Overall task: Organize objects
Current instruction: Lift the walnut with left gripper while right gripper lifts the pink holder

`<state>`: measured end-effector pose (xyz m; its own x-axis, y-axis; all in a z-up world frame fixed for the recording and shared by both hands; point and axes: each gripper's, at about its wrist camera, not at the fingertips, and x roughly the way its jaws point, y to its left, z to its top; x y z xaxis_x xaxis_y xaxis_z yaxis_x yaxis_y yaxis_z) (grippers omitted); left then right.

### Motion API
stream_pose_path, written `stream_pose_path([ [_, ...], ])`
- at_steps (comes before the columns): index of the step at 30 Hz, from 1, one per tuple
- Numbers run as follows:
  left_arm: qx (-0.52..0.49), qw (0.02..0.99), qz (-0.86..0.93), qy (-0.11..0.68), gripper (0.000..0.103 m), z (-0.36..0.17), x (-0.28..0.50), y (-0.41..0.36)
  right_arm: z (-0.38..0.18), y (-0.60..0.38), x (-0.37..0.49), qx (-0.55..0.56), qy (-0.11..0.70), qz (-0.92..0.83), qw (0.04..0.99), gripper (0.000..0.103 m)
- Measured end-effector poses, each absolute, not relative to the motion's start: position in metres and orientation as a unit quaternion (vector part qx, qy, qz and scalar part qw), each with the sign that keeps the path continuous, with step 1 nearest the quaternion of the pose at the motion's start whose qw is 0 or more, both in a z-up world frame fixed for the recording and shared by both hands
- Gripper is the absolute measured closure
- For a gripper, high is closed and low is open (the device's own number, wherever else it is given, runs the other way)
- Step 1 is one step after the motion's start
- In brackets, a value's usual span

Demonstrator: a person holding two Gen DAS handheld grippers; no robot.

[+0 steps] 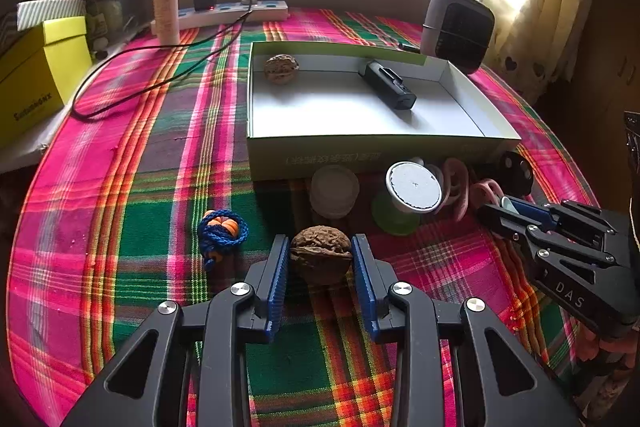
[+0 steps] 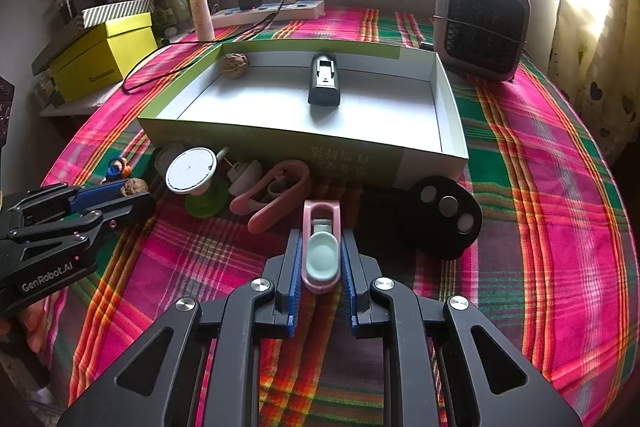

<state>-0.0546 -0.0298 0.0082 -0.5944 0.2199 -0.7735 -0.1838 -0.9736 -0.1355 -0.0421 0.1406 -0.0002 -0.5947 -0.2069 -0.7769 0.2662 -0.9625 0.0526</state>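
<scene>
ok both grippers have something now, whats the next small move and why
Probably lift the left gripper, shut on the walnut, toward the open box: a matching walnut already lies inside. The right gripper, holding the pink clip, could follow.

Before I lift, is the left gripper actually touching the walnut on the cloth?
Touching. In the left wrist view, both blue pads of the left gripper press against the walnut's sides, no gap showing.

plaid cloth | on it: box, fan, power strip, disc
</scene>
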Motion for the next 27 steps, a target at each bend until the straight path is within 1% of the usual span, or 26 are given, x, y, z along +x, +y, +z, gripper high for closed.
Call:
stream_pose_path([
  [15, -0.425, 0.113, 0.898, -0.02, 0.074, 0.018, -0.051, -0.028, 0.007, 0.143, -0.039, 0.421, 0.026, -0.896, 0.14, 0.084],
  [27, -0.409, 0.123, 0.904, -0.02, 0.073, 0.037, -0.054, -0.024, 0.022, 0.147, -0.039, 0.409, 0.011, -0.9, 0.149, 0.084],
])
